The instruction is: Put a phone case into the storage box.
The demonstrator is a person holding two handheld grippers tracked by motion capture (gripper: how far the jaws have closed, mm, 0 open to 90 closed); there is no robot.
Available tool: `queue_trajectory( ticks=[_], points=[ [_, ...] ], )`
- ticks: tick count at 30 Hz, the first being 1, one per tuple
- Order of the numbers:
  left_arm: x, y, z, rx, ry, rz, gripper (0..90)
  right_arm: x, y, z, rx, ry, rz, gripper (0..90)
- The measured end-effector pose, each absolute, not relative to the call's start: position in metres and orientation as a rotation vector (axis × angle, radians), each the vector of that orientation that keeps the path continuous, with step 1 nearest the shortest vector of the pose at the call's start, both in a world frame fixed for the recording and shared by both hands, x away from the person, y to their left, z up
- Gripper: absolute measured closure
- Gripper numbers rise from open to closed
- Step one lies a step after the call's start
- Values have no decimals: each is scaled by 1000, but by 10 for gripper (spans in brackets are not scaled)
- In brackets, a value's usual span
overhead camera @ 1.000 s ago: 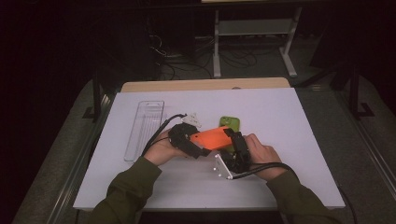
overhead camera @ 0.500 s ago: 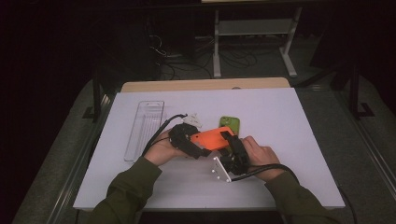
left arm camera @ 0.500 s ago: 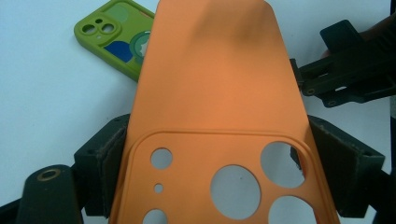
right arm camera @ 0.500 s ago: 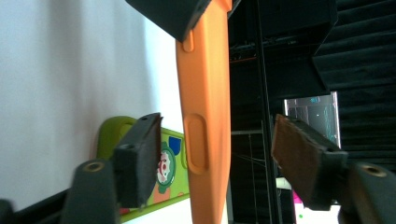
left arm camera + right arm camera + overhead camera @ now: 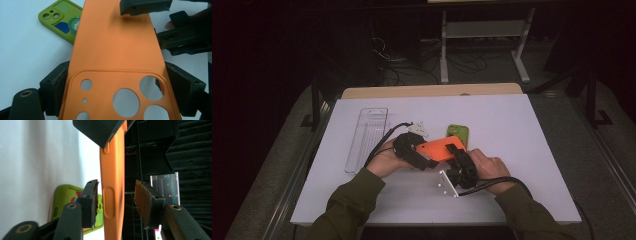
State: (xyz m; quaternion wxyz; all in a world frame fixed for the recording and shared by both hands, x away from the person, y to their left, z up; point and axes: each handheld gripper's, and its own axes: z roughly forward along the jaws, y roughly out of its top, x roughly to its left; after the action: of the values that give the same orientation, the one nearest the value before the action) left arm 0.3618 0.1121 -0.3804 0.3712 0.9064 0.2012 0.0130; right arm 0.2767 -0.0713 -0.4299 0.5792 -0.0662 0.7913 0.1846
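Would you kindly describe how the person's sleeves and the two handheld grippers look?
Both sleeves are olive green. The left gripper and right gripper are black with blocky padded jaws and brass-coloured pivot rivets. Black cables trail from each, and a pale drilled plate sits on the right one.

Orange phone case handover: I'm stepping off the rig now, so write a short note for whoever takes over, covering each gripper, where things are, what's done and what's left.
Left gripper: shut on the orange phone case at its camera-cutout end, holding it above the table.
Right gripper: open, its jaws on either side of the case's other end; one pad is near the edge, the other stands apart.
Green phone case: lying flat on the table just beyond the grippers.
Clear tray: at the left, untouched.
Done: orange case lifted and lined up between the right jaws.
Left: probably close the right gripper for a two-handed hold.
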Motion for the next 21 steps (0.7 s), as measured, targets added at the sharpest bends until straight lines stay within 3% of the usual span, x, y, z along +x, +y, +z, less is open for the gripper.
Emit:
queue_trajectory(
  ticks=[13, 21],
  points=[
    [362, 113, -380, 2321, 515, 27, 160, 276, -71, -430, -165, 1857, 433, 697],
    [363, 113, -380, 2318, 519, 20, 159, 274, -69, -431, -179, 1855, 396, 740]
  ],
)
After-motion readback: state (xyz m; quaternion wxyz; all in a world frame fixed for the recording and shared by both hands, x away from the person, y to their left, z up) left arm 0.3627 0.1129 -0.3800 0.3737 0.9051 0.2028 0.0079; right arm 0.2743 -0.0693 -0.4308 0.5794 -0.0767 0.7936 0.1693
